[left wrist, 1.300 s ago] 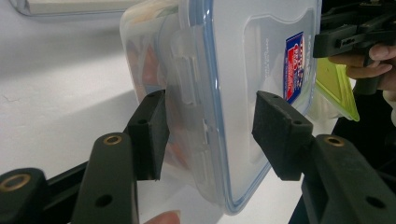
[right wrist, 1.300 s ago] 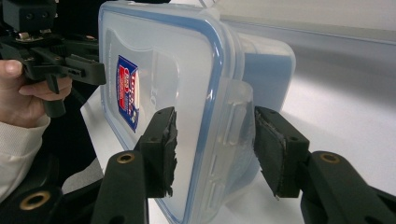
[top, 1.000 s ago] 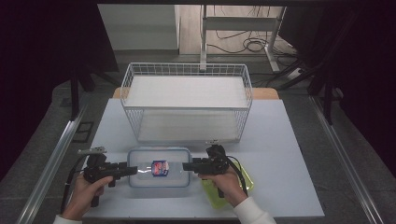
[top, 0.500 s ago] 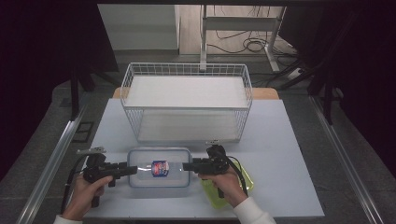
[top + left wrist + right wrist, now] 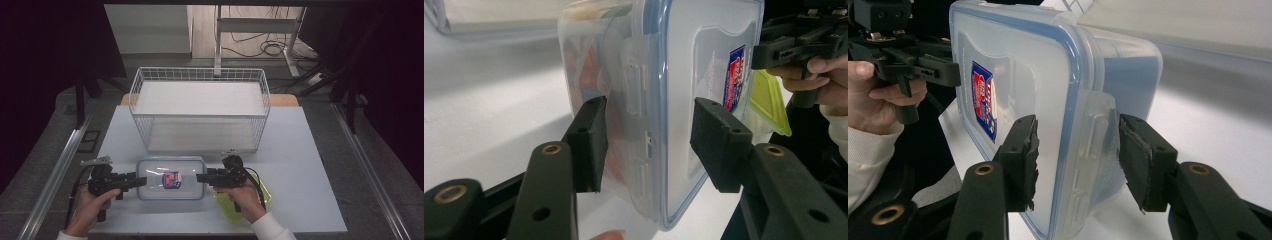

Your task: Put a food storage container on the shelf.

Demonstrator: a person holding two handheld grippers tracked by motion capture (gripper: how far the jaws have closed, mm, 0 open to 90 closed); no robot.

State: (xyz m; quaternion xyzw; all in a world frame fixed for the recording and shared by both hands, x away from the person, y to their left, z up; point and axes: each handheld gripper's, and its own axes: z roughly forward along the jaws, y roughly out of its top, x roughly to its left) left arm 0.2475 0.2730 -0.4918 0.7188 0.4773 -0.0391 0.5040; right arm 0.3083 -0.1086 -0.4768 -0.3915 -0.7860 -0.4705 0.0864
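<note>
Clear plastic, blue-rimmed, the lidded container (image 5: pixel 171 178) lies flat on the white table (image 5: pixel 300 150) near its front edge, a red-and-blue label (image 5: pixel 171 179) on its lid. We see our left gripper (image 5: pixel 141 181) at its left end, jaws apart around the side clasp (image 5: pixel 636 90). Our right gripper (image 5: pixel 201 177) straddles the opposite clasp (image 5: pixel 1096 132), also parted. A yellow-green lid (image 5: pixel 262 192) lies under the right hand (image 5: pixel 245 195). Behind stands a white wire basket (image 5: pixel 200 107).

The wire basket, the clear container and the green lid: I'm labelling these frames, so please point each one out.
wire basket (image 5: pixel 200 75), high view, on its far rim.
clear container (image 5: pixel 155 170), high view, on its lid.
green lid (image 5: pixel 769 97), left gripper view, on its flat face.
</note>
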